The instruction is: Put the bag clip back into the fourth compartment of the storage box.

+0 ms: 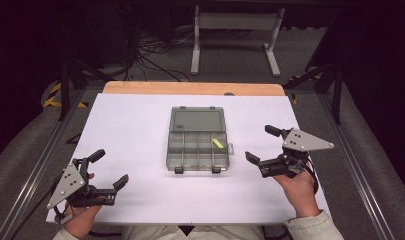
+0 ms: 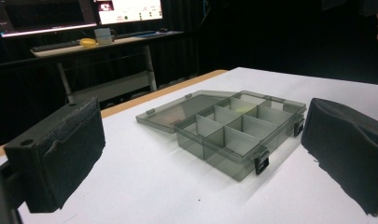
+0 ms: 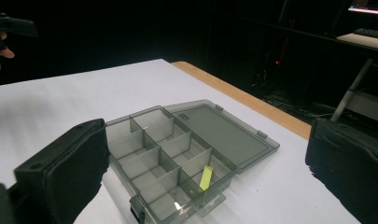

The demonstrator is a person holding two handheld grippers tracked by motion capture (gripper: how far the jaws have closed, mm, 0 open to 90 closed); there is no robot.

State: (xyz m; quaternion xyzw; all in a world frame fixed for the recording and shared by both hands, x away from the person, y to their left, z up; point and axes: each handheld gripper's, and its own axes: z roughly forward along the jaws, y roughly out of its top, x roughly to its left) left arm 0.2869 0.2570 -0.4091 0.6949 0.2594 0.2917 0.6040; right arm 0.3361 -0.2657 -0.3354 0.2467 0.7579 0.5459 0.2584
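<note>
Box point(image 1: 198, 145) at table point(image 1: 130, 125) middle, lid flat open at 12. Yellow bit point(image 1: 218, 143) in cell at 3. My left claw point(image 1: 110, 167) at 8, right claw point(image 1: 256, 145) at 3: both wide open, empty. Box looks light, stiff, slippery plastic. Bit tiny; I'd pinch thin sides.

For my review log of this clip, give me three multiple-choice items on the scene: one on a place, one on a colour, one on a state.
1. Where does the organizer box sit?
A. mid-table, between the two grippers
B. at the table's far left corner
C. on the floor

2. What colour is the small strip in a compartment?
A. red
B. yellow-green
C. blue

3. How is the lid?
A. latched shut
B. taken off and set aside
C. swung open, lying flat behind the box

Answers: 1 A, the high view shows the box between the left gripper and the right gripper. 2 B, it shows yellow-green in the right gripper view. 3 C, it lies flat, hinged at the far edge.
</note>
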